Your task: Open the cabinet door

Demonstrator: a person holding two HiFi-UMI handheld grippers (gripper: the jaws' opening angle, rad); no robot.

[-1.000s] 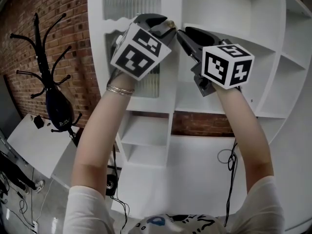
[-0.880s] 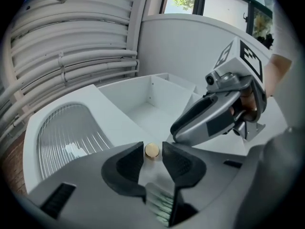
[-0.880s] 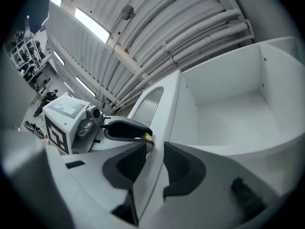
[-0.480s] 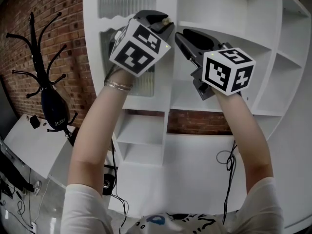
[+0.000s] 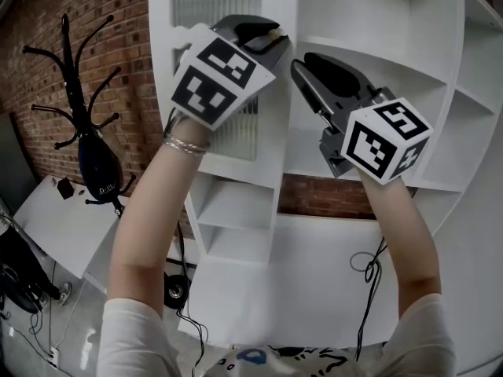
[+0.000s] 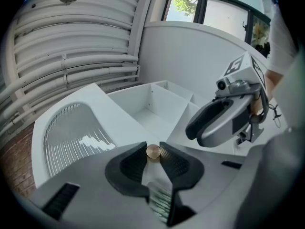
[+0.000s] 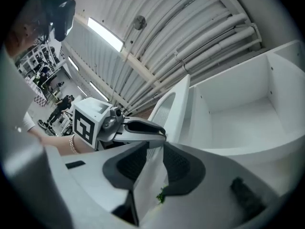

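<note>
One close view showed us our left gripper (image 6: 153, 148) pinching the round brass knob (image 6: 153, 152); right gripper (image 7: 155, 147) gaped

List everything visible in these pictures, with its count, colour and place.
tall shelf cabinet: one, white, ahead.
cabinet door with ribbed glass pane: one, white frame, cabinet's left part.
small round brass-coloured knob: one, on that door.
branching coat stand: one, black, left, before the red brick wall.
flat table: one, white, lower left.
thin cables: several, black, below the arms.
metal bracelet: one, silvery, left wrist.
bare forearms: two, raised towards the cabinet.
left gripper: grey with marker cube, shut on the knob.
right gripper: grey with marker cube, beside the door's edge; grip unclear.
</note>
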